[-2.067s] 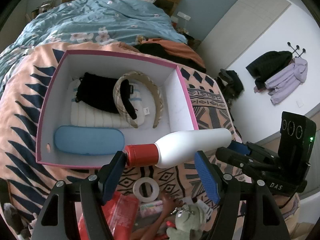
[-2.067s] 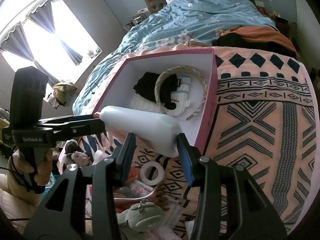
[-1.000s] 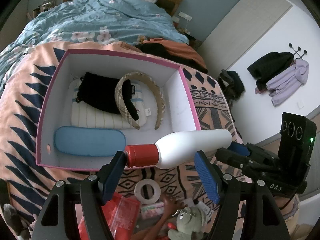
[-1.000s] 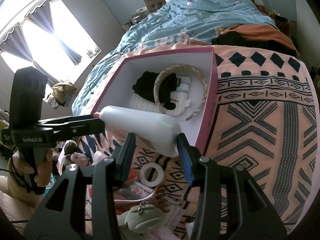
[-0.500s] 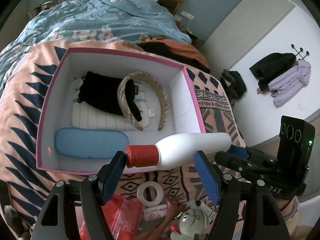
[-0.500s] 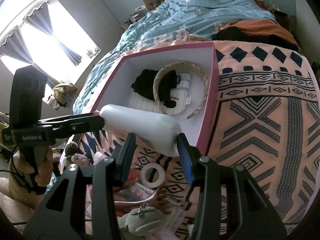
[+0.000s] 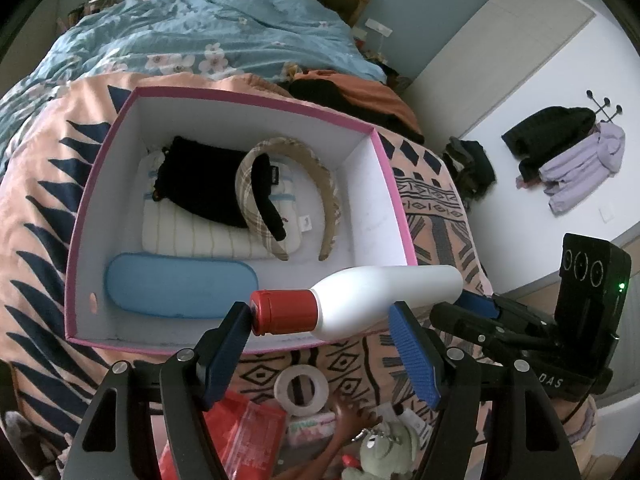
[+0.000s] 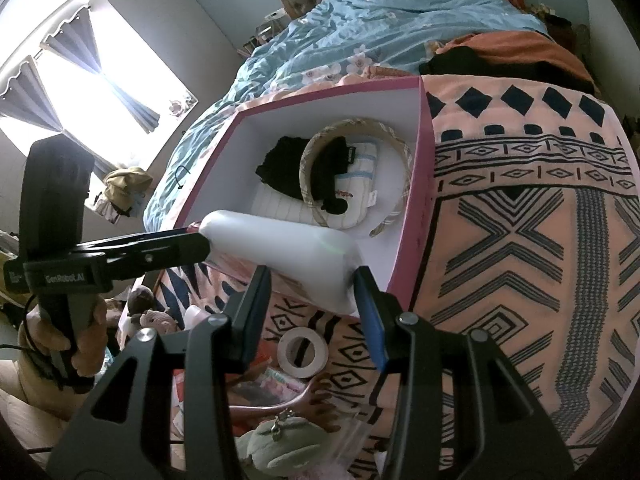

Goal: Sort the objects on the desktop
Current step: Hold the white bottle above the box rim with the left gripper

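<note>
A white bottle (image 7: 384,300) with a red cap (image 7: 282,312) hangs level in the air over the front edge of a pink-rimmed white box (image 7: 394,196). My right gripper (image 8: 312,304) is shut on the bottle's base (image 8: 320,264). My left gripper (image 7: 320,340) is open, its jaws spread wide; the left pad (image 7: 224,344) touches the red cap. The box (image 8: 424,168) holds a blue case (image 7: 180,284), a plaid headband (image 7: 288,196), a black pouch (image 7: 204,180) and folded striped cloth (image 7: 200,236).
The box sits on a peach and navy patterned blanket (image 8: 520,260) on a bed. Below the grippers lie a tape roll (image 7: 303,390), a red packet (image 7: 248,432) and a plush toy (image 7: 384,452). A blue floral duvet (image 7: 200,32) lies behind.
Both grippers and the bottle have moved a little forward and up over the box edge. The grip on the bottle is unchanged.
</note>
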Demonstrator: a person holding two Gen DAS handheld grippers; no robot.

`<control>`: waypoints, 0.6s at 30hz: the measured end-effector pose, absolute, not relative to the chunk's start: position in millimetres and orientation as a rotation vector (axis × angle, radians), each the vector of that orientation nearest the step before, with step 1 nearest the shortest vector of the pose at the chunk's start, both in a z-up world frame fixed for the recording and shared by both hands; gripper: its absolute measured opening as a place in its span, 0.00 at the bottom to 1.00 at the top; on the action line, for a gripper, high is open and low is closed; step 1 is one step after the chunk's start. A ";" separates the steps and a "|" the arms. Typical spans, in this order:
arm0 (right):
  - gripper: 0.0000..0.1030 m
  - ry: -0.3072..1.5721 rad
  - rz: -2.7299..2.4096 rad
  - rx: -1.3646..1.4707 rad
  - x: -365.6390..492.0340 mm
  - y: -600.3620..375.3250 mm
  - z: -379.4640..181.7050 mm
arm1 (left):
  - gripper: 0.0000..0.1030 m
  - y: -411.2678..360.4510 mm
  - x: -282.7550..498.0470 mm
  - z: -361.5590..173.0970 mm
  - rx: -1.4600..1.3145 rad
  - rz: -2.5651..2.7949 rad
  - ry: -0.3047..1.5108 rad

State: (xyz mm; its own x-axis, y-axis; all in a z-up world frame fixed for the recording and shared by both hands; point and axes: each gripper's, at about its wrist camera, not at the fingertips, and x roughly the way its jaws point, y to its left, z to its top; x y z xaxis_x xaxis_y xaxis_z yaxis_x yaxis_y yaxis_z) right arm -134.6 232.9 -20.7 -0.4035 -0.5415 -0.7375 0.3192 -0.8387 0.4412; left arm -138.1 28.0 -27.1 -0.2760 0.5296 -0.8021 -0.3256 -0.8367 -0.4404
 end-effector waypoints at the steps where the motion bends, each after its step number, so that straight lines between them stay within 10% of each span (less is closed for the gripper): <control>1: 0.45 -0.313 -2.249 1.303 -135.0 232.7 -21.3 | 0.70 28.1 -138.2 -27.3 -1.451 2.138 -0.257; 18: 0.45 -0.323 -2.246 1.331 -139.9 231.2 -29.2 | 0.70 27.8 -142.2 -36.8 -1.479 2.131 -0.272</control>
